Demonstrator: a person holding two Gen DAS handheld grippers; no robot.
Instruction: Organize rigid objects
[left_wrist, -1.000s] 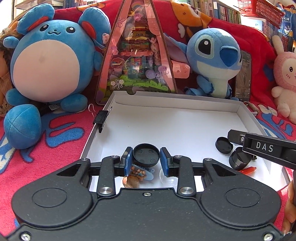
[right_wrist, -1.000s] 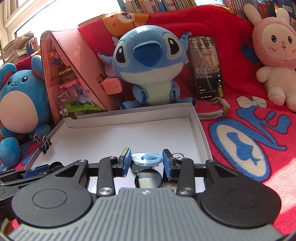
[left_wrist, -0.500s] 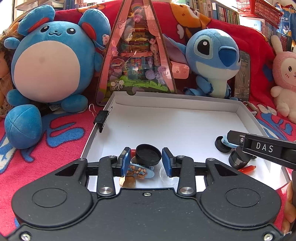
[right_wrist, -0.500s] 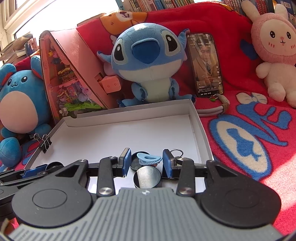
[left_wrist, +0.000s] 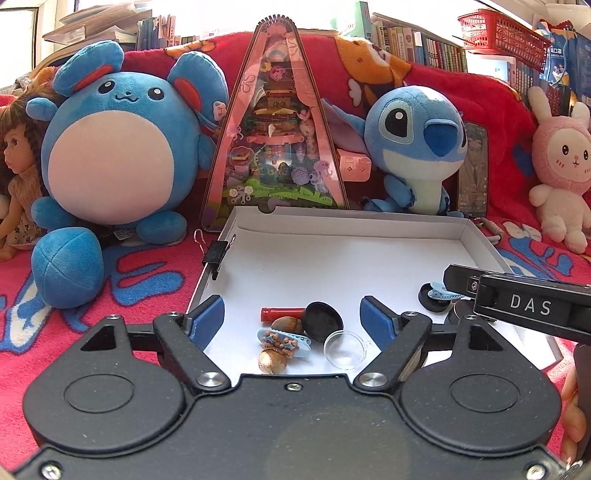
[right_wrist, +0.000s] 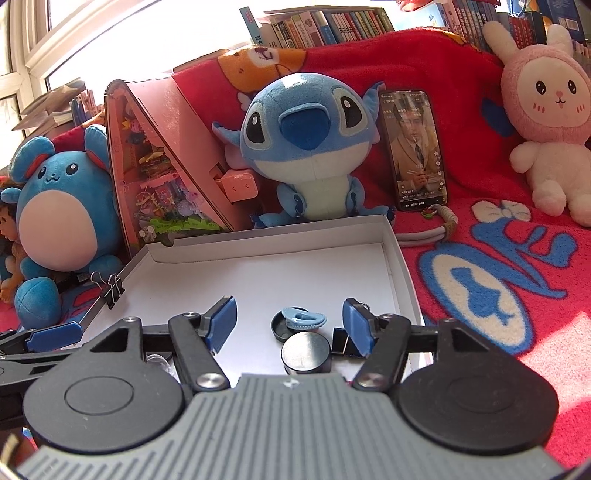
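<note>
Both tools have just been opening, each letting go so its piece stays in the white box (left_wrist: 480, 236). The left tool (left_wrist: 291, 314) stands released over a black cap (left_wrist: 324, 320) resting among small trinkets. The right tool (right_wrist: 290, 320) gapes around a light-blue clip (right_wrist: 304, 317), seemingly resting on a black lid (right_wrist: 282, 326).

Two close wrist views, shared white box (left_wrist: 347, 221)

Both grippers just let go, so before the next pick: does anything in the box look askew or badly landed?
Mostly fine. In the white box, the black cap by the left gripper sits tilted, propped on the small pile. By the right gripper, the light blue clip lies across a black lid, overhanging it.
</note>
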